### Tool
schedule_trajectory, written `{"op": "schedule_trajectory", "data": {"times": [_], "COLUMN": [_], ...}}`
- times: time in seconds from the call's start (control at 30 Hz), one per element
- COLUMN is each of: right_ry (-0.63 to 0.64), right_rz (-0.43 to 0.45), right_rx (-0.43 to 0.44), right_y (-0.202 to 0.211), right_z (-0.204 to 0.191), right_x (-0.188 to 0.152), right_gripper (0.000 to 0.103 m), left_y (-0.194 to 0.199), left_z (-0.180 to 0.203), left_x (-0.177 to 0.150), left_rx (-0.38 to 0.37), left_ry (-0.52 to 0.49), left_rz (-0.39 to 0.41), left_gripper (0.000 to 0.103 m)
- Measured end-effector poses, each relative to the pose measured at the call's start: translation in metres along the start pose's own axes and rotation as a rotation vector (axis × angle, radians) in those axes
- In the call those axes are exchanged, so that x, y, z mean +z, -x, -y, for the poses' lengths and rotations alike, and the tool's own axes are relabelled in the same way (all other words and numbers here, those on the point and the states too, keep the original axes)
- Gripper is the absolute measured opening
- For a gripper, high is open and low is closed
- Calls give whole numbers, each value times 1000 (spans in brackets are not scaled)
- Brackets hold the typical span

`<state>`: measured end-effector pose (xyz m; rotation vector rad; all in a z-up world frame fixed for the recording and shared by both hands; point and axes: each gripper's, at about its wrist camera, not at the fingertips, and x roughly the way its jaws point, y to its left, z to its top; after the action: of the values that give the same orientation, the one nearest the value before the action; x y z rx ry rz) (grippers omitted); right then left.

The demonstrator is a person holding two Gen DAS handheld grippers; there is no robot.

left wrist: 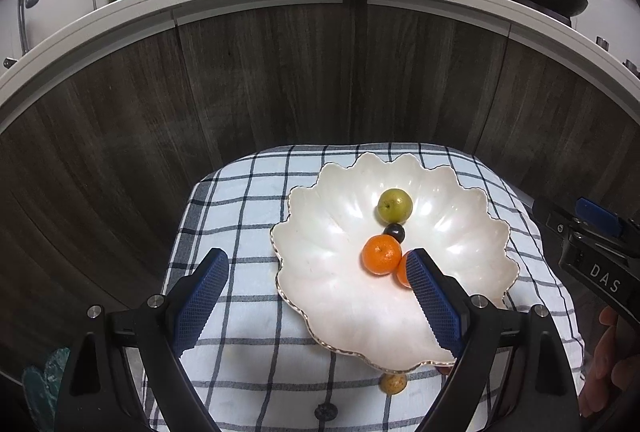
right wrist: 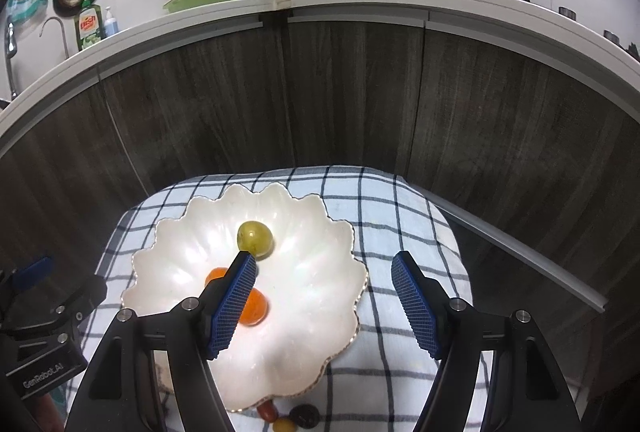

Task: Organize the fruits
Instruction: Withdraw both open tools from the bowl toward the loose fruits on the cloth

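A: Left gripper (left wrist: 316, 276) spread wide, nothing between its pads, over the near-left part of the shell-shaped dish (left wrist: 328, 296). The dish sits on the checked cloth (left wrist: 240, 199).

B: In the dish, far to near: green fruit (left wrist: 394, 206), dark grape (left wrist: 394, 232), mandarin (left wrist: 381, 255), second mandarin (left wrist: 402, 269) half behind a finger. Right gripper (right wrist: 323, 268) also released, empty.

A: Handling, I'd judge: all light, round, prone to roll on the glossy dish. Mandarins soft-skinned; take them across the middle, gently. Grape crushes easily.

B: Views differ. The left wrist shows one yellowish fruit (left wrist: 393, 382) on the cloth by the dish's near edge. The right wrist shows three loose there: red (right wrist: 267, 410), yellow (right wrist: 283, 424), dark (right wrist: 305, 415). It hides the grape in the dish.
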<state>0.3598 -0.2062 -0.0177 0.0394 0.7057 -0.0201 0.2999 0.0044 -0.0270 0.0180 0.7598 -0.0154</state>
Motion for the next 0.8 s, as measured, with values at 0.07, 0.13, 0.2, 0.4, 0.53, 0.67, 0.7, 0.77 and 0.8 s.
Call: {"op": "schedule_trajectory", "data": {"times": [0.07, 0.13, 0.2, 0.4, 0.53, 0.67, 0.7, 0.77, 0.8], "right_ry": [-4, -5, -7, -31, -34, -35, -35, -37, -38], "right_rz": [0, 1, 4, 0, 0, -2, -2, -2, -2], "right_rx": [-3, -6, -10, -21, -37, -50, -53, -61, -62], "right_y": [3, 5, 10, 19, 26, 32, 34, 37, 38], "right_z": [0, -1, -2, -1, -3, -6, -6, -7, -8], "right_x": [-2, -4, -6, -14, -21, -28, -30, -33, -34], "right_gripper": [71, 71, 71, 71, 71, 71, 71, 71, 71], "left_y": [3, 6, 9, 17, 21, 25, 26, 28, 28], "left_z": [-1, -2, -3, -6, -8, -11, -12, -13, -14], "left_x": [-1, -3, -5, -11, -15, -21, -22, -26, -26], "left_rx": [0, -2, -3, -15, -20, -30, -32, -34, -35], "left_ry": [-1, -2, -4, -13, -21, -28, -30, -36, -37], "left_rz": [4, 7, 10, 11, 17, 18, 19, 21, 20], "left_gripper": [91, 91, 91, 91, 91, 91, 91, 91, 91]}}
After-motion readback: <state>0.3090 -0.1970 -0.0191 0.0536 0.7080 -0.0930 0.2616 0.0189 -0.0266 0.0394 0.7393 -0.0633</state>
